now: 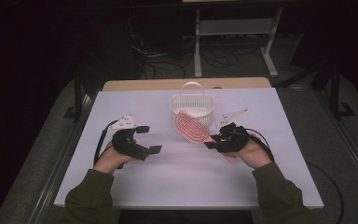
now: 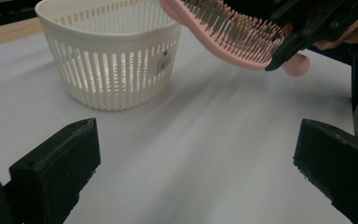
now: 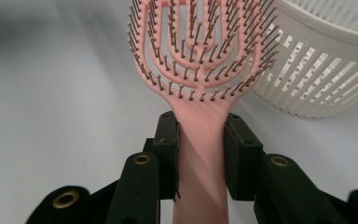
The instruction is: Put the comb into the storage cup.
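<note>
Right gripper (image 3: 200, 149): jaws clamped on pink hairbrush (image 3: 198, 51) handle, bristle head beyond jaws, beside white basket (image 3: 317, 70). Left gripper (image 2: 191, 158): jaws apart, nothing between, over tabletop (image 2: 205, 154).

pink hairbrush (image 2: 228, 35) held above table, beside white basket (image 2: 109, 56).

White table (image 1: 177, 177), white slotted basket (image 1: 192, 108) standing on it

High view: overhead, forward and down, far off. Gripper views: low over the table (image 1: 186, 168), close in. Shared by all three: white basket (image 1: 192, 105), pink brush (image 1: 191, 128).
</note>
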`<state>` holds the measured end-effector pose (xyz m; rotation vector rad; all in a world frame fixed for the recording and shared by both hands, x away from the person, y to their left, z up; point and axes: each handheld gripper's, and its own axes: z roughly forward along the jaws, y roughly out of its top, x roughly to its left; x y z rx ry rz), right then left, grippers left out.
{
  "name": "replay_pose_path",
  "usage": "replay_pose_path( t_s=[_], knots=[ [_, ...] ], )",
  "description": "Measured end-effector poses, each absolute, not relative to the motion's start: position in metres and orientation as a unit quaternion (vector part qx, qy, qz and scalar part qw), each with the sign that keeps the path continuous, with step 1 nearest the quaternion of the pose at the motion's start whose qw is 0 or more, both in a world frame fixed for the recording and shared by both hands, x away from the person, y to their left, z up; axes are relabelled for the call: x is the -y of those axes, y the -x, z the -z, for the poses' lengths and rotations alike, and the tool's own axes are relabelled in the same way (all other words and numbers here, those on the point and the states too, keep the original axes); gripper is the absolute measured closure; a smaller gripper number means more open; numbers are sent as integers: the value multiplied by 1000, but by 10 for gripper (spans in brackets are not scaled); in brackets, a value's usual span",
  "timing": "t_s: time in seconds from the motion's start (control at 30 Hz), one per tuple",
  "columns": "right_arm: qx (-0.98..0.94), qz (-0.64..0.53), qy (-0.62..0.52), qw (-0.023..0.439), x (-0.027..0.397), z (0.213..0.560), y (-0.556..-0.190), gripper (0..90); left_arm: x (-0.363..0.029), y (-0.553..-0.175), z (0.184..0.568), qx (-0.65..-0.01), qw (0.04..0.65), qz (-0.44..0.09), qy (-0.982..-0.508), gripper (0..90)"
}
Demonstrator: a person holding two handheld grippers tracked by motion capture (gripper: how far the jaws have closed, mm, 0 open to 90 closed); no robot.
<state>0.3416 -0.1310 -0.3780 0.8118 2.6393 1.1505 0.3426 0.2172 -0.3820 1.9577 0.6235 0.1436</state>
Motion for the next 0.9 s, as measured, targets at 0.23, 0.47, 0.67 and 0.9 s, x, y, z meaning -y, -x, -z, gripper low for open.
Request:
replay_pose_path(
  t_s=[0.23,0.47,0.67,0.9],
  knots=[
    [-881,-385,-264,76,120,380,-344,689,-209,-345,382,-257,532,-53,-805,5],
    [-879,-393,-258,76,111,385,-344,689,-208,-345,391,-263,530,-43,-805,4],
    [-877,-403,-252,75,108,388,-344,689,-205,-344,394,-267,531,-42,-803,4],
    [-875,-411,-243,73,104,389,-342,688,-200,-343,395,-268,535,-39,-800,4]
  ],
)
